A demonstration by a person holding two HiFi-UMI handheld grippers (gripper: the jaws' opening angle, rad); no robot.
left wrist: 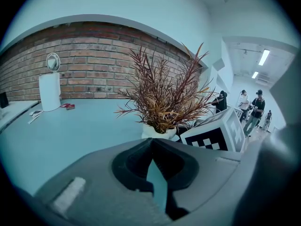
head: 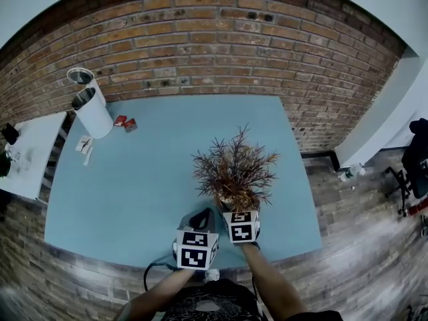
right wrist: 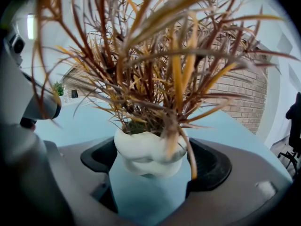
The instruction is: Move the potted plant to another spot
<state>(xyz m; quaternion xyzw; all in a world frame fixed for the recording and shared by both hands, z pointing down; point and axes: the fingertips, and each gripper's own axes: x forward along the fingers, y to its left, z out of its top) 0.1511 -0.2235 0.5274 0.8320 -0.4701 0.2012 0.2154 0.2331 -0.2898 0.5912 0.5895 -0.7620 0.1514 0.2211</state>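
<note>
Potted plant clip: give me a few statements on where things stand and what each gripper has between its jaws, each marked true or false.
1. The potted plant stands between the jaws of the right gripper. True.
2. The left gripper holds the red items. False: its jaws are together on nothing, and the red items lie far back on the table.
3. The potted plant stands at the table's far edge. False: it is near the front edge, close to the person.
4. A white cylinder stands at the table's back left corner. True.

Upright potted plant (head: 235, 172), rust-brown foliage, white pot (right wrist: 149, 152)
</note>
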